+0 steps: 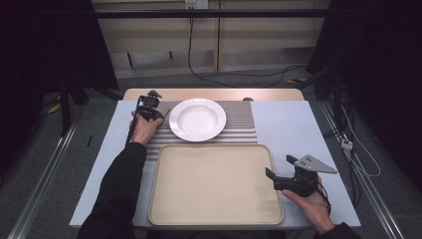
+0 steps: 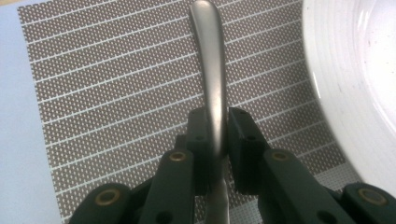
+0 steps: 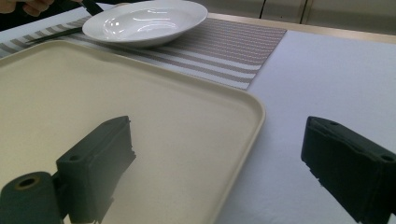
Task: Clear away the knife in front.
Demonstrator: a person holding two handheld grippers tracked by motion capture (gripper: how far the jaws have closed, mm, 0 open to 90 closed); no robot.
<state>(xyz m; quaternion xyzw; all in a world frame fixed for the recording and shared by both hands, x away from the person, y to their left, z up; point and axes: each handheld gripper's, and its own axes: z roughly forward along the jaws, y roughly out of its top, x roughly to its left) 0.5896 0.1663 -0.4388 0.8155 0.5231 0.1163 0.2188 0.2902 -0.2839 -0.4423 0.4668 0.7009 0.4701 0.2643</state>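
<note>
Nearest the high camera, the person's forearms come in from the bottom edge, each hand holding a gripper. On the right, the right gripper (image 1: 276, 168) hovers at the right rim of the cream tray (image 1: 214, 219), its jaws spread wide with nothing between them; in the right gripper view one jaw stands over the tray and the other over the pale blue table (image 3: 327, 79). Its grey three-cornered plate sits on top, and the right hand (image 1: 311, 204) holds it from behind.

Farther off on the left, the left gripper (image 2: 218, 140) is clamped on the slim metal handle of a piece of cutlery (image 2: 212, 70), which runs straight out between the jaws above the striped placemat (image 2: 116, 93). Its working end lies hidden below the jaws, so which utensil it is cannot be told. Just beside it, a white deep plate (image 1: 197, 118) rests on the placemat, beyond the tray's far edge. The left hand (image 1: 144, 128) grips that tool at the mat's left side.
</note>
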